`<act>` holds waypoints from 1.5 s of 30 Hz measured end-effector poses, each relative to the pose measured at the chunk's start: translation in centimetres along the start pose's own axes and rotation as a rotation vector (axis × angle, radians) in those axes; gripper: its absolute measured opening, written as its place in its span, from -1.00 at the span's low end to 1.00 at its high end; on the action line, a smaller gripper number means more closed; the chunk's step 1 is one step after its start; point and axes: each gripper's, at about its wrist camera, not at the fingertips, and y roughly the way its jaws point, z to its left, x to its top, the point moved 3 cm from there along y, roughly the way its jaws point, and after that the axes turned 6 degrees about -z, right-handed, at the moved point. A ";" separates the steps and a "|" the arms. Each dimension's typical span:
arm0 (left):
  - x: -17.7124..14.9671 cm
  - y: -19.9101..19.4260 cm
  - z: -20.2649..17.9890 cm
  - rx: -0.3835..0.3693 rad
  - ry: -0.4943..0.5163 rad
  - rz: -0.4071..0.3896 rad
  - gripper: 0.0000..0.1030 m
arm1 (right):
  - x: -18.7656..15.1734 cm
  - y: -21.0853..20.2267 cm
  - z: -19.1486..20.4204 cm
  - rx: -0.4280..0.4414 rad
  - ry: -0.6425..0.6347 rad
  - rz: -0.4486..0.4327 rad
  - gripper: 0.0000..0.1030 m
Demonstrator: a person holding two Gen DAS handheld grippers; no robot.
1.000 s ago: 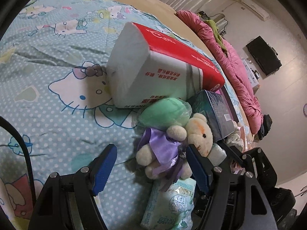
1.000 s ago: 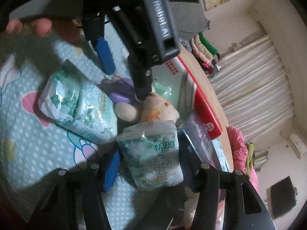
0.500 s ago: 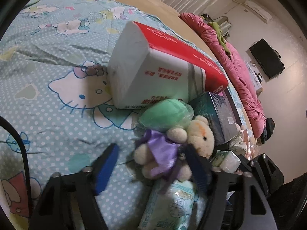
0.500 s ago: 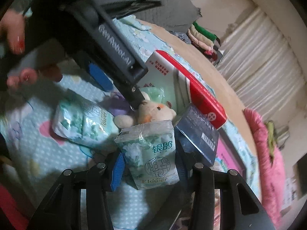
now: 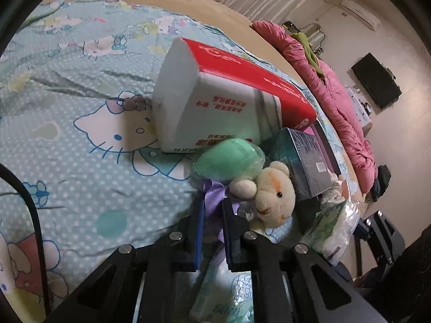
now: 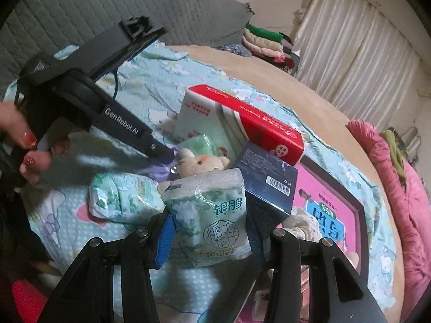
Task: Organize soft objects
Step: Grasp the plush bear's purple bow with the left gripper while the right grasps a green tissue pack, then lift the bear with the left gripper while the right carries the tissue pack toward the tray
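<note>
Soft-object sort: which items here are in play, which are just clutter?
In play:
teddy bear in left gripper
tissue pack in right gripper
second tissue pack
green sponge

Clutter:
red-white box
dark blue box
pink book

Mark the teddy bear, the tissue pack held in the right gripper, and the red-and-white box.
teddy bear (image 5: 274, 196), left wrist view, on its face.
tissue pack (image 6: 212, 215), right wrist view, on the printed front.
red-and-white box (image 5: 215, 107), left wrist view, on its white side.

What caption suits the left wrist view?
Left gripper shut on teddy bear by its purple ribbon, beside a tissue box.
</note>
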 end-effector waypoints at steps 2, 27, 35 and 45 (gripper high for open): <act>-0.2 -0.4 -0.5 0.018 0.034 -0.011 -0.78 | 0.1 -0.4 0.0 0.000 0.005 -0.010 -0.06; 0.4 -8.2 -5.7 0.036 0.114 -0.160 -0.81 | 1.1 -5.2 -3.0 -0.039 0.169 -0.118 -0.06; 0.8 -9.4 -8.9 0.047 0.157 -0.182 -0.81 | 1.0 -7.6 -5.5 -0.084 0.243 -0.170 -0.06; 1.1 -9.0 -15.1 0.021 0.260 -0.178 -0.81 | -0.9 -11.5 -12.1 -0.214 0.418 -0.243 -0.06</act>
